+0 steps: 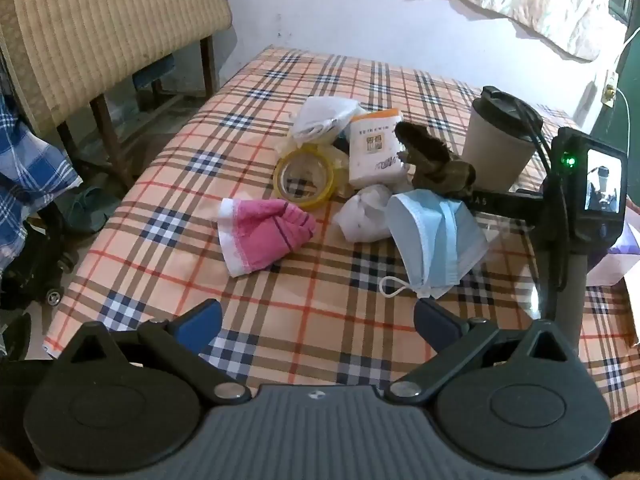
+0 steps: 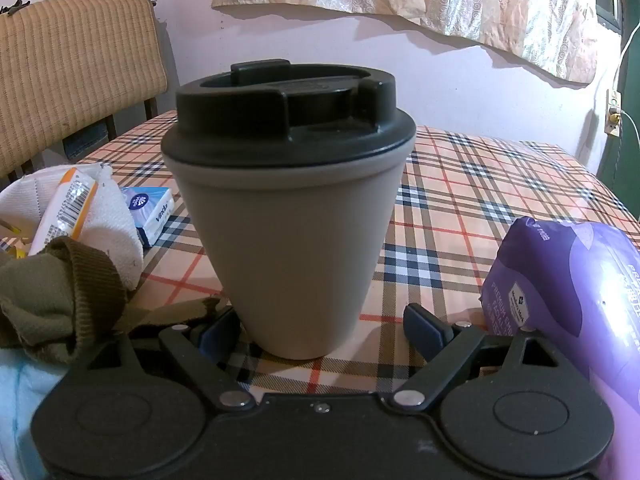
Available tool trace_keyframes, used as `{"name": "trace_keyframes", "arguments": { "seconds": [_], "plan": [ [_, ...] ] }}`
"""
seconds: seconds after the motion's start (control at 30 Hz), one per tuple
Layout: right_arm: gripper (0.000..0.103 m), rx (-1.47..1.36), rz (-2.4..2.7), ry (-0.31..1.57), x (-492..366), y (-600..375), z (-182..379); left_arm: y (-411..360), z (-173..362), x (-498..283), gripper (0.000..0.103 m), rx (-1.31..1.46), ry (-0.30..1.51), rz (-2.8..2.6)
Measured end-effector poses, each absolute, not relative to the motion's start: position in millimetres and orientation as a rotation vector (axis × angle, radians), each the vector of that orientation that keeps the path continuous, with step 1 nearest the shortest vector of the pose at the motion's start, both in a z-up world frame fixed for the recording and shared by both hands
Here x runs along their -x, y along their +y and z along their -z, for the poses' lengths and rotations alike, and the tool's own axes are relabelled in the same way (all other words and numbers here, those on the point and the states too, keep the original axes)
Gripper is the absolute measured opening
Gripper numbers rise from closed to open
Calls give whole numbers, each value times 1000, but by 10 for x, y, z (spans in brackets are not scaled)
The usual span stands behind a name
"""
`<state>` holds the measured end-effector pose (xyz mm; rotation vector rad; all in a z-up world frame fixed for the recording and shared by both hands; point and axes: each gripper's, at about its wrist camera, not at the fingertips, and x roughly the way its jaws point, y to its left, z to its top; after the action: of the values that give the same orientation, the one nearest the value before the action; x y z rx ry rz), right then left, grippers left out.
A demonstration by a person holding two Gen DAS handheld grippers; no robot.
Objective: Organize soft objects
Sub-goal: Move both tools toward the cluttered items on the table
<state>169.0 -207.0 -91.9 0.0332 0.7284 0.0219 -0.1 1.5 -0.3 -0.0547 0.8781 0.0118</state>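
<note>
Landmark: lidded grey cup (image 2: pixel 288 216), upright on plaid tablecloth (image 1: pixel 168 184).

Left of cup: soft clutter heaped loose, unsorted. Olive cloth (image 1: pixel 436 160) touching cup side, blue face mask (image 1: pixel 436 240) just beside, pink cloth (image 1: pixel 260 236) farther left.

Right of cup: purple tissue pack (image 2: pixel 568 300).

Right gripper (image 2: pixel 324 328) spread wide, fingers flanking cup base, apparently not pressing.

Left gripper (image 1: pixel 316 324) spread wide, empty, hovering well short of pile; mask nearest.

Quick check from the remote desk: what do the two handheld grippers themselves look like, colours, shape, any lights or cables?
Both match: a grey ribbed body, two round black discs, black link arms with silver pivot pins, and dark blue pads on the jaws. That holds for the left gripper and the right gripper. In the left wrist view the right unit also shows a small screen, a green light and a black cable.
</note>
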Motion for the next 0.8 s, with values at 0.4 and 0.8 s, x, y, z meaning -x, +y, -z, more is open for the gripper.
{"name": "trace_keyframes", "arguments": {
  "seconds": [0.4,0.8],
  "plan": [
    [103,-33,-22,729,-1691,-2070,919,154,122,-66,103,83,874,-3],
    [103,0,-70,743,-1646,-2087,892,314,210,-41,103,113,866,-43]
  ]
}}
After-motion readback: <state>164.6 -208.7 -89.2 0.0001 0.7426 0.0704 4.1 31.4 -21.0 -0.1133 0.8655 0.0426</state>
